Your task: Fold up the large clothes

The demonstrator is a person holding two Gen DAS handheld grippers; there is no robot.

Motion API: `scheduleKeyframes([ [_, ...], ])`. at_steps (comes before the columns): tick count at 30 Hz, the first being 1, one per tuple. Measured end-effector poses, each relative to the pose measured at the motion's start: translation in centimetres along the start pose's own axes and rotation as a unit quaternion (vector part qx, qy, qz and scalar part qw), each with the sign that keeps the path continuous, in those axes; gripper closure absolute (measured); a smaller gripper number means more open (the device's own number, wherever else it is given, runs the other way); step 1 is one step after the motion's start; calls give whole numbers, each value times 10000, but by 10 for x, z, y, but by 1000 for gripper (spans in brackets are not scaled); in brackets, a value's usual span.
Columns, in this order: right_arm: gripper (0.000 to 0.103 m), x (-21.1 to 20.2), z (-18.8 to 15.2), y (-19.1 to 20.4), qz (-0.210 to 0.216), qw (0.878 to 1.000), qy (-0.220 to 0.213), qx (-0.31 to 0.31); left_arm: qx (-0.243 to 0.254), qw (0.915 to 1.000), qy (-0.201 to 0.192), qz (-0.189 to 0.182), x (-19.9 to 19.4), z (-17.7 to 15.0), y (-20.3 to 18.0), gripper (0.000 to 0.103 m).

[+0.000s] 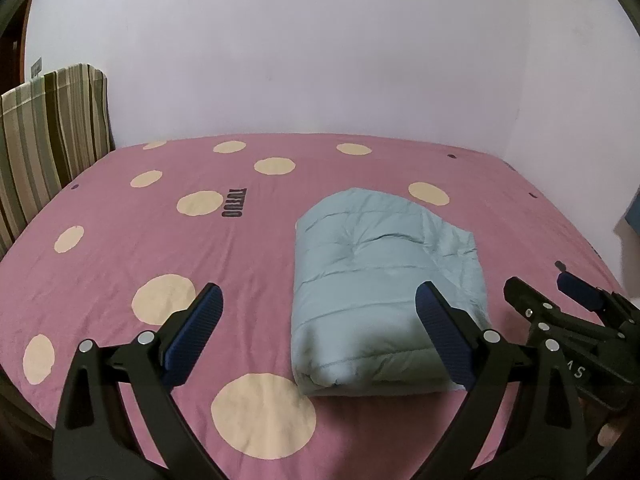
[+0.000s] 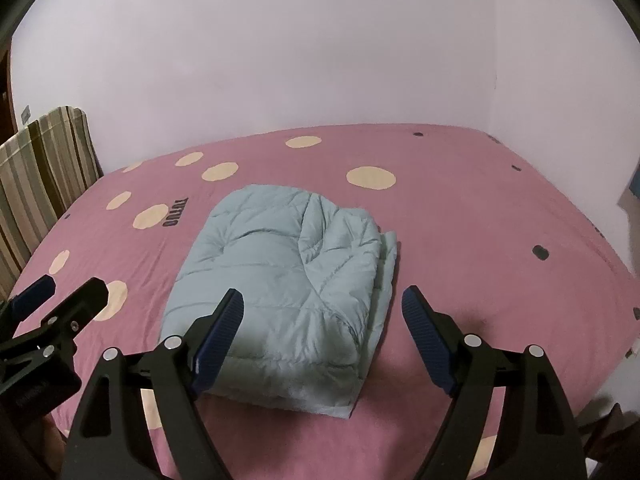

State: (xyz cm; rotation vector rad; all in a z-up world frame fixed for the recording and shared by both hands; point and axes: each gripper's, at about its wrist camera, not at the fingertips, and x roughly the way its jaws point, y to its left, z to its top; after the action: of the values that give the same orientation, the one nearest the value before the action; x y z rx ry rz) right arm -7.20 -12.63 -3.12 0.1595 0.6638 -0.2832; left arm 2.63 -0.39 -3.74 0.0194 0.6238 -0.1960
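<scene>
We read one piece of writing: dark block letters printed on the pink bed sheet (image 1: 120, 248), upside down to us, spelling something like "TUTUO" (image 1: 235, 203), just beside a cream dot and to the left of the garment. On the body of the right tongs, as caught at the edge of the left wrist view, we make out a pale "S" and part of another letter, too cut off to read.

The task's thing, a pale blue quilted jacket (image 2: 280, 280), lies folded into a thick, puffy rectangle on the bed, near the front edge and roughly mid-width, its layered edges showing on the right side.

Our left tongs (image 1: 320, 336) stand spread wide, holding nothing; they hang above the sheet in front of the bundle, not touching it. Our right tongs (image 2: 322, 338) are also parted wide and empty, in front of the jacket's near right corner, clear of the cloth.

A striped cushion (image 1: 52, 128) leans upright at the left edge of the bed against the pale wall (image 1: 320, 60).
</scene>
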Motion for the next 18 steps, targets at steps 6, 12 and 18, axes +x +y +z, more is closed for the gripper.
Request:
scheduleKeyframes([
  [6,22,-7,-2,3,-17,9999,-85,-66,31,10000,-31,41,-4,-1,-1,6],
  [12,22,-11,-4,3,-9,9999,-144,-68,-3,10000,-76,61,-8,-2,-2,6],
  [18,22,-12,-5,3,2,9999,-147,-61,-34,9999,-67,101,-9,-3,-1,6],
])
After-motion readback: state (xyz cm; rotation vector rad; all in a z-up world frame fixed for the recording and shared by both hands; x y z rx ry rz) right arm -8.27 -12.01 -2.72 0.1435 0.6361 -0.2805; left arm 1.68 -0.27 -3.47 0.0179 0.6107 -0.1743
